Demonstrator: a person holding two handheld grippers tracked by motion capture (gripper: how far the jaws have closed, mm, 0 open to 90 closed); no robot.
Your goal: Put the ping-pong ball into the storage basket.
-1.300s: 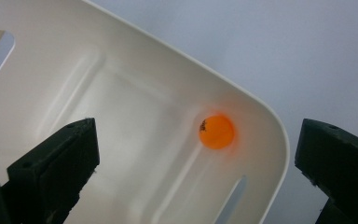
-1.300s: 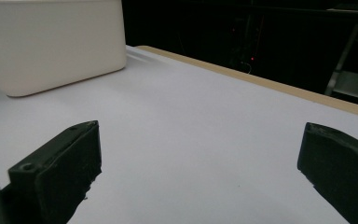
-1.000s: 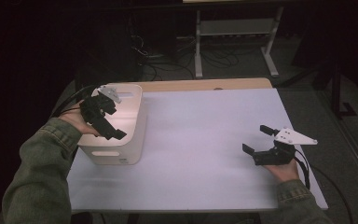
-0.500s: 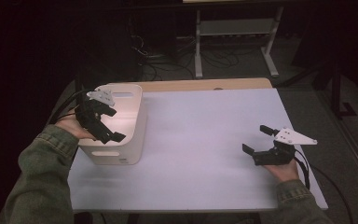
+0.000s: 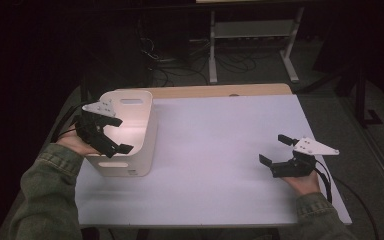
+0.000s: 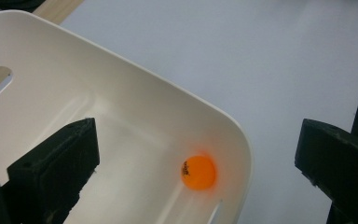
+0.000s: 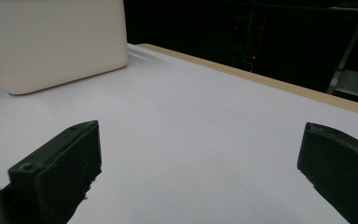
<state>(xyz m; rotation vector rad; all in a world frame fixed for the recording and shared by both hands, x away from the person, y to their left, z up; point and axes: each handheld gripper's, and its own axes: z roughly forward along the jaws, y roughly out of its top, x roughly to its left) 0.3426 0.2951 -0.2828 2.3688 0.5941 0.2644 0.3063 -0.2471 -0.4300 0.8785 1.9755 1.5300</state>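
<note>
A white bin (image 5: 139, 150) with handle slots stands on the left of the table. An orange ball (image 6: 198, 171) lies on the bin's floor (image 6: 135, 140) against a wall, near a corner. My left gripper (image 5: 120, 135) hovers over the bin's left rim, open, with nothing between its jaws. Through the left gripper view, the left gripper (image 6: 200, 140) looks down into the bin, and the ball lies below and beyond its jaws. My right gripper (image 5: 274, 149) rests low at the table's right, open and empty. In its own view the right gripper (image 7: 200, 140) faces the bin's outer wall (image 7: 51, 42).
The white tabletop (image 5: 215, 150) stretches between the bin and the right hand. A wooden strip (image 5: 220, 91) runs along its far edge. Behind the table stand a metal frame (image 5: 250, 35) and floor cables, in dark surroundings.
My left gripper has drawn back a little towards the person and the bin's left rim. The right gripper has stayed in place.
</note>
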